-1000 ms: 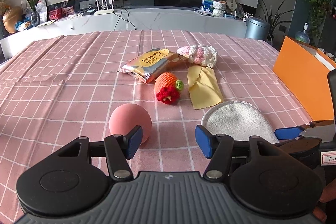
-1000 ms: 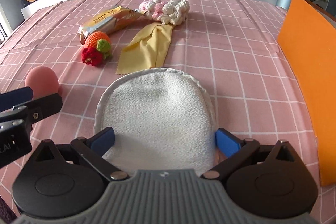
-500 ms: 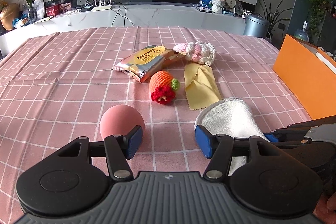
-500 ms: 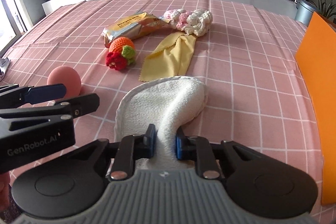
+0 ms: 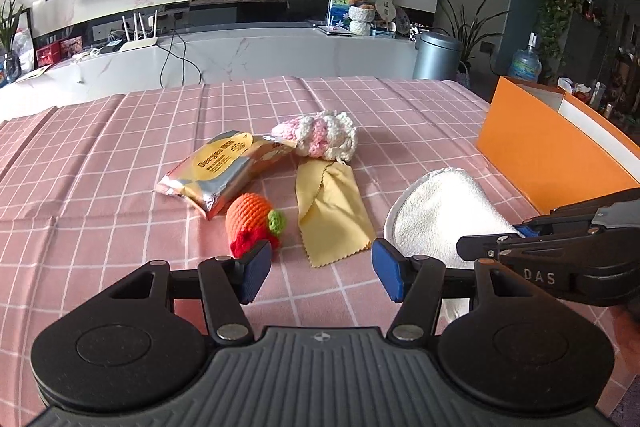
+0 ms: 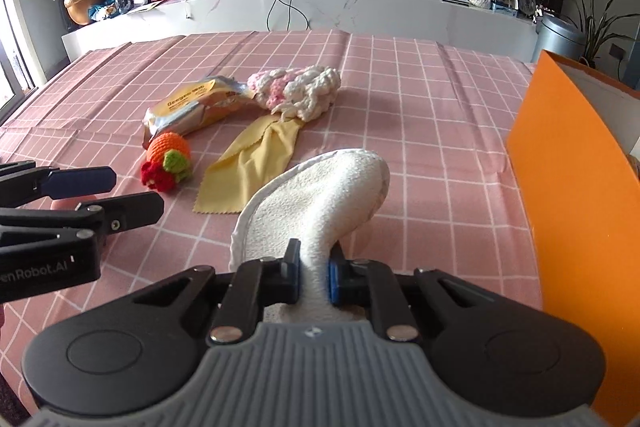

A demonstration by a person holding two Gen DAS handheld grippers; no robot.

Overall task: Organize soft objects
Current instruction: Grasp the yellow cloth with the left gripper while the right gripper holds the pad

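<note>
The orange box (image 6: 576, 195) right of the right tongs (image 6: 314, 273) runs off the frame edge, the white towel (image 6: 320, 199) vanishes between their closed pads, and left of them the left tongs (image 6: 96, 193) hide all but a pink sliver (image 6: 66, 203) of something unidentifiable.

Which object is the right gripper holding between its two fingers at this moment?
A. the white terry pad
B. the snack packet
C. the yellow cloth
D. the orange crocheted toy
A: in the right wrist view the right gripper is shut on the white terry pad, which bunches up between its fingers.
</note>
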